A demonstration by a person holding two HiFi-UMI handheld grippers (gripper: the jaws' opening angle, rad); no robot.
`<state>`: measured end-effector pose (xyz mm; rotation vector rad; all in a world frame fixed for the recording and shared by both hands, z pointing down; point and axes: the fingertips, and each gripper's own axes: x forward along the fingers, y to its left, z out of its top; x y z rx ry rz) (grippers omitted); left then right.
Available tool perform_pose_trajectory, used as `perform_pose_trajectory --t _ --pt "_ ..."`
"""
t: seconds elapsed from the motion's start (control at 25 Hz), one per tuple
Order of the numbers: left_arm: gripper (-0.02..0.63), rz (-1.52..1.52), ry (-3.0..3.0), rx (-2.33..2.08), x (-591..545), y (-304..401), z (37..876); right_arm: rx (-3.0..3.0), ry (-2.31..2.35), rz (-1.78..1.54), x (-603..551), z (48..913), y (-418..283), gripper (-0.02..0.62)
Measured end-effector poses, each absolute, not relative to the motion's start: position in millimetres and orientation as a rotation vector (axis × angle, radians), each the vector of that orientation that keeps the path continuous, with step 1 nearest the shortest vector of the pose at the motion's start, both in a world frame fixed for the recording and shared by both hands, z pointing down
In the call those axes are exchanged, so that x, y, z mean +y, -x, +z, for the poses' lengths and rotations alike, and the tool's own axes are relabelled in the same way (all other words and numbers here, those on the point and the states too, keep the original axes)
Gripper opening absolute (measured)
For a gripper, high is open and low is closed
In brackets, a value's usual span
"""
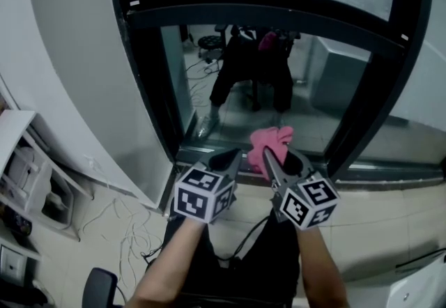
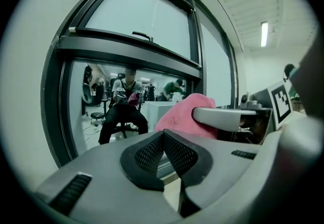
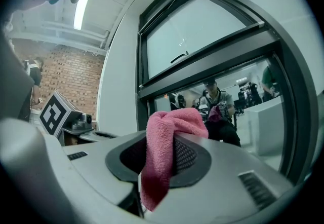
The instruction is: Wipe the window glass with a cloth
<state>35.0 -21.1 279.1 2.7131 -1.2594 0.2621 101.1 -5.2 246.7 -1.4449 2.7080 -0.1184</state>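
**Risks (judged):**
- Left gripper point(image 1: 224, 160): jaws pressed together on nothing, just beside cloth. Could snag cloth or knock window frame point(image 1: 150, 83) once wiping starts.
- Pink cloth point(image 1: 272, 139): only one fold pinched in right gripper point(image 1: 270, 157) jaws, rest bunched loose. May slip out under pressure on window glass point(image 1: 327, 83), or bare jaw tips scrape pane.

**Pose:**
- Left forearm point(image 1: 171, 268) and right forearm point(image 1: 322, 268) extended forward, side by side.
- Grippers aimed at bottom edge of lower pane, near sill.
- Cloth-to-glass contact unclear.
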Motion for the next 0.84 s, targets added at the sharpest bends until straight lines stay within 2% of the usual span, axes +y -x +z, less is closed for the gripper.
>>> perform_pose_trajectory --t 0.84 --pt "0.000 0.269 -2.725 -1.244 -15.9 -45.3 280.6 2.703 1.425 -0.127 -2.5 245.3 -107.2 0.092"
